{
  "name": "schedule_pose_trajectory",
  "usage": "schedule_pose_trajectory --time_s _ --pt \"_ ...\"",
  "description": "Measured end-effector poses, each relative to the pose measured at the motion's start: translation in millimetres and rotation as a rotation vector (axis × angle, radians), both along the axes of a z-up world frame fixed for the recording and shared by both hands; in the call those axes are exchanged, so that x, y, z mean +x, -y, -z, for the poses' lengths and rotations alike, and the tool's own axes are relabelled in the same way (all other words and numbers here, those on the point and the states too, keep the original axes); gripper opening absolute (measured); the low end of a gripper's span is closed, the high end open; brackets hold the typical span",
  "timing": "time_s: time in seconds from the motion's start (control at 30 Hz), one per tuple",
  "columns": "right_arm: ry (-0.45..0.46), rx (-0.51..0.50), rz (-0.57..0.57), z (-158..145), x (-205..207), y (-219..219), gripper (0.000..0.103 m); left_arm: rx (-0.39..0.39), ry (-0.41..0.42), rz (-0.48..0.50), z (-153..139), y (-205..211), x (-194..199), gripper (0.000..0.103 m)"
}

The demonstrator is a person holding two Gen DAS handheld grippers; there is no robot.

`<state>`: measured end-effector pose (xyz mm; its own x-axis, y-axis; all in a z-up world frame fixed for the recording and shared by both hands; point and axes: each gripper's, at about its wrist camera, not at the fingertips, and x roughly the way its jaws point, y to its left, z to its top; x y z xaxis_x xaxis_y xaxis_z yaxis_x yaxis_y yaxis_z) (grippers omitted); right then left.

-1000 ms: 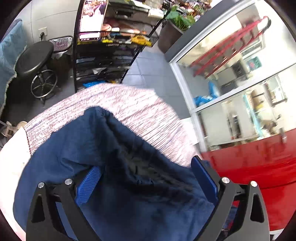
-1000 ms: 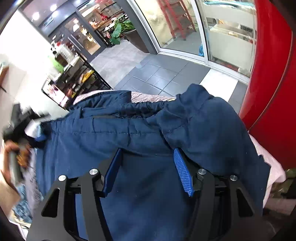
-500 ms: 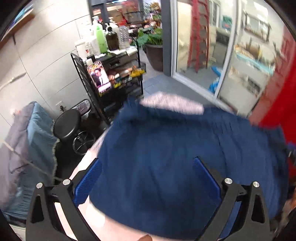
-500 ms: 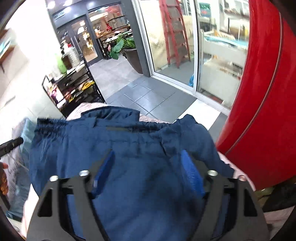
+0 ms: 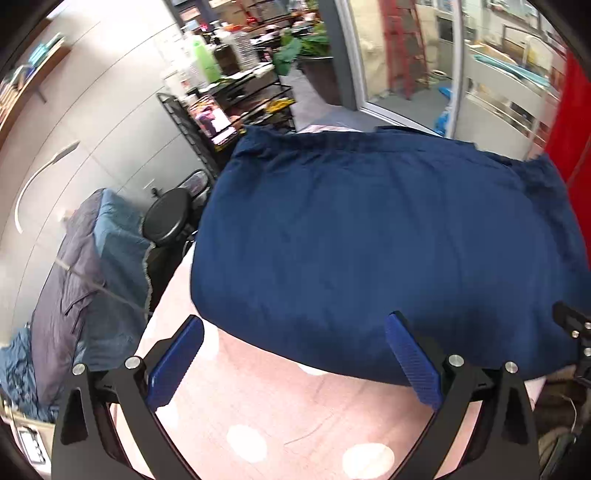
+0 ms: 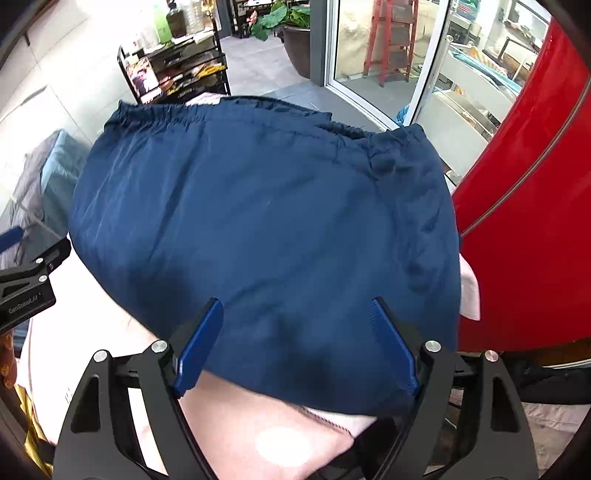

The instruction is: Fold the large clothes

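A navy blue garment [image 5: 369, 240] with an elastic waistband at its far edge lies folded flat on the pink-covered table [image 5: 277, 406]. My left gripper [image 5: 293, 321] hovers open over its near edge, with no cloth pressed between the pads. In the right wrist view the same garment [image 6: 258, 221] fills the middle. My right gripper [image 6: 295, 302] hangs above its near hem, its jaws opening and empty. The left gripper's black body [image 6: 29, 284] shows at the left edge of that view.
A red cabinet [image 6: 535, 221] stands close on the right of the table. A black stool [image 5: 168, 218], a black shelf cart [image 5: 229, 122] and blue-grey bedding [image 5: 92, 266] are on the left. A glass door and a potted plant [image 6: 288, 18] lie beyond.
Both grippers have drawn back and risen from the garment, which now lies flat instead of bunched. The right jaws have widened. The left wrist view has rolled.
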<state>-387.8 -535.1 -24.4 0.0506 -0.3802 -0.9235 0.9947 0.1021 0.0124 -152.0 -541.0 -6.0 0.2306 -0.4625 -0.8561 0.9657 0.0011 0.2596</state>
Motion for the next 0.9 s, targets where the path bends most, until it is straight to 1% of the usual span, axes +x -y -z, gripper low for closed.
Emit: schedule_pose_trajectory --time_s 0.17,0.3,0.4,0.7,0.9 --pt "-0.026 0.000 0.008 -4.7 0.1 -6.2 0.080 0.039 -0.031 0.016 -2.7 -4.0 -8.7 0.097" --pt "-0.013 0.005 0.021 -5.3 -2.8 -7.1 0.080 0.054 0.003 0.032 -0.7 -2.2 -16.8 0.097" --pt "-0.023 0.010 0.021 -3.2 -3.0 -6.7 0.080 0.068 -0.006 0.035 1.0 -1.2 -18.9 0.097" --pt "-0.027 0.031 0.009 1.9 0.7 -7.8 0.080 0.079 -0.009 0.036 4.2 2.3 -17.6 0.097" --pt "-0.023 0.031 0.003 1.1 3.0 -8.6 0.080 0.090 -0.031 0.028 4.3 2.5 -15.7 0.097"
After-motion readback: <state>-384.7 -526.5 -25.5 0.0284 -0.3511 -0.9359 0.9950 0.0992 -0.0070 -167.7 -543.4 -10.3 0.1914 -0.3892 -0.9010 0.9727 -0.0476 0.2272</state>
